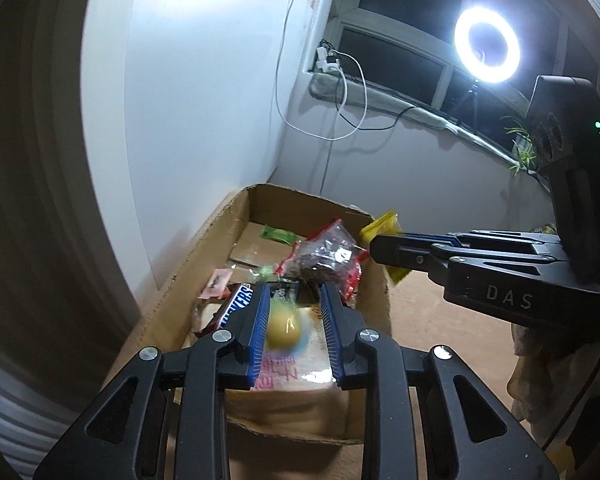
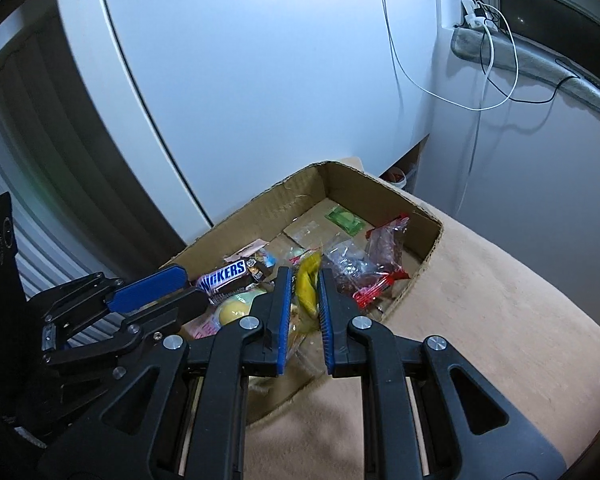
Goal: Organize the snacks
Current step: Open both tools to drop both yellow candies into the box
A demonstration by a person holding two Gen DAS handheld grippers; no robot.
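A cardboard box (image 1: 236,216) sits on a tan cloth and holds several snacks: a Snickers bar (image 1: 236,306), a red-edged clear bag (image 1: 328,252), a small green packet (image 1: 278,234). My left gripper (image 1: 294,292) is open over the box; a round yellow snack (image 1: 284,330) in a clear wrapper shows blurred between its fingers. My right gripper (image 2: 303,274) is shut on a yellow packet (image 2: 306,286) over the box's near right side. It shows in the left wrist view (image 1: 384,248), and the left gripper shows in the right wrist view (image 2: 168,284).
A white cabinet (image 2: 260,80) stands right behind the box. The tan cloth (image 2: 480,320) spreads to the right of the box (image 2: 428,216). White and black cables (image 1: 348,112) hang on the wall, and a ring light (image 1: 487,45) shines at the window.
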